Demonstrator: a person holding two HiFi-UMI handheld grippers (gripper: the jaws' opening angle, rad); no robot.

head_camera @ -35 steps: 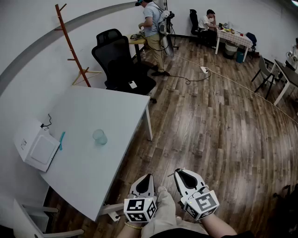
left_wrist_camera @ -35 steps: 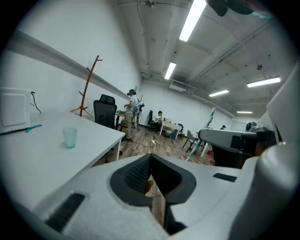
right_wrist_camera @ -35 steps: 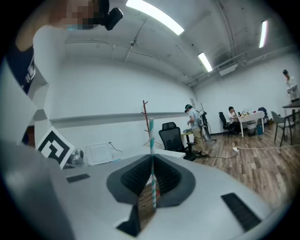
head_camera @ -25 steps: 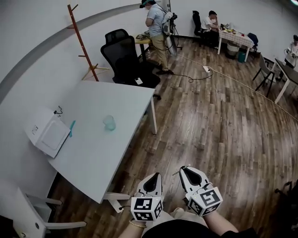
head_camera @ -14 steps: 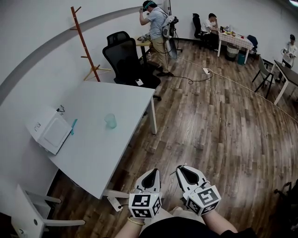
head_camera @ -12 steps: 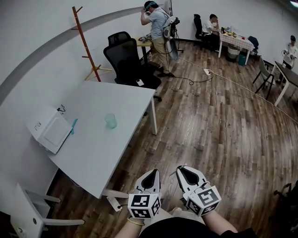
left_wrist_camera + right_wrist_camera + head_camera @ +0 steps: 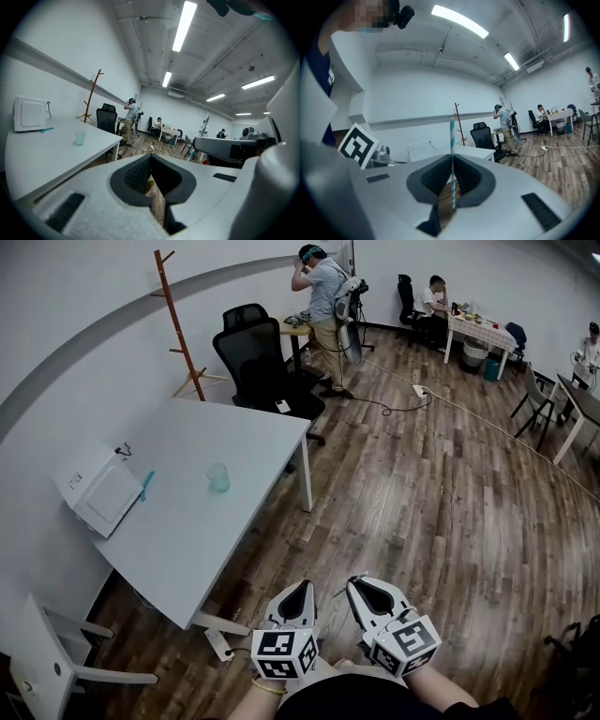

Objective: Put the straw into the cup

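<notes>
Straw (image 7: pixel 452 136) stands upright, pinched between the nearly closed jaws of the right gripper (image 7: pixel 356 581); the left gripper (image 7: pixel 302 587) beside it is closed on nothing. The pickup looks done, but the cup (image 7: pixel 217 476) stands well away on the white table (image 7: pixel 253 442) with no straw in it, so approach and insertion remain.

Upright straw (image 7: pixel 452 154) between right gripper (image 7: pixel 452 194) fingers
</notes>
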